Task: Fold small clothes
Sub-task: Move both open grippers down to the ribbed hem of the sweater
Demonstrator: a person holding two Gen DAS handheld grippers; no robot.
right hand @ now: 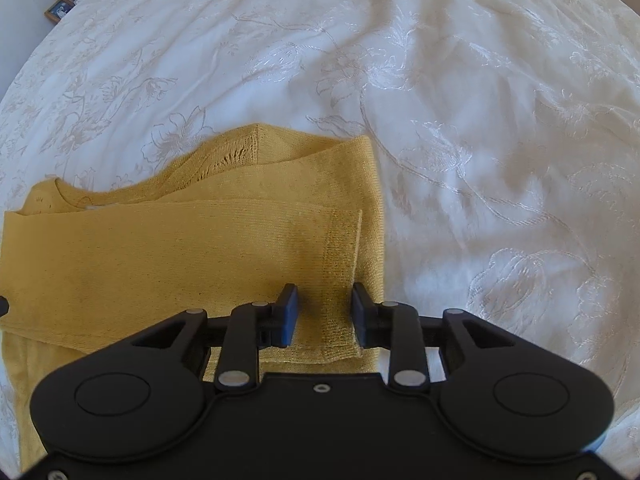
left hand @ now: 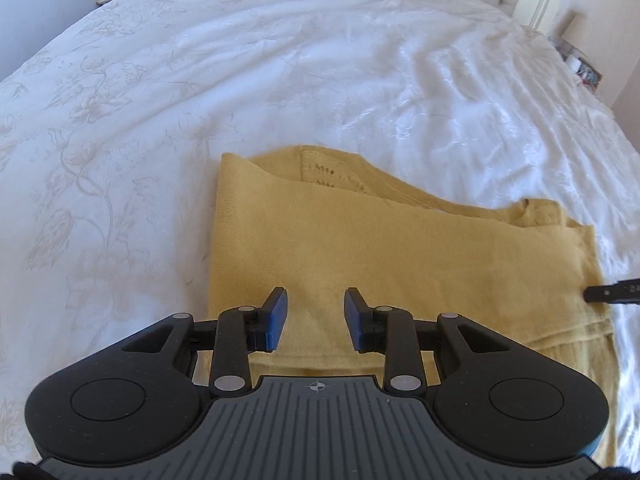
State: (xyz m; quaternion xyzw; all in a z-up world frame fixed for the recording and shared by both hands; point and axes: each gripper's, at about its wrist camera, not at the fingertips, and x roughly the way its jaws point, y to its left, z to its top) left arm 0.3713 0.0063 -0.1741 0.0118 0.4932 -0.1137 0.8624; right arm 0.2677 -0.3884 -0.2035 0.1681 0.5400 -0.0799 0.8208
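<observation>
1. Here, the yellow sweater (left hand: 400, 256) lies on the white bedspread (left hand: 160, 120), its sleeve (right hand: 200, 256) folded flat across the body, so the fold looks partly done.
2. The left tool (left hand: 316, 314) hangs over the sweater's left part with its jaws apart and nothing between them. If it comes down carelessly, a finger could catch the knit and pull the left edge out of line.
3. The sleeve's upper edge runs wavy near the collar (right hand: 60, 188); a further fold made over that ripple would likely trap a crease.
4. The right tool (right hand: 325, 314) sits low over the ribbed cuff (right hand: 342, 280), jaws parted, and the cuff lies between the fingers without being pinched. Lifting away at a slant could drag the cuff along and undo the sleeve fold.
5. The bedspread is soft and rumpled to the right; pressing hard there could bunch it and shift the sweater.
</observation>
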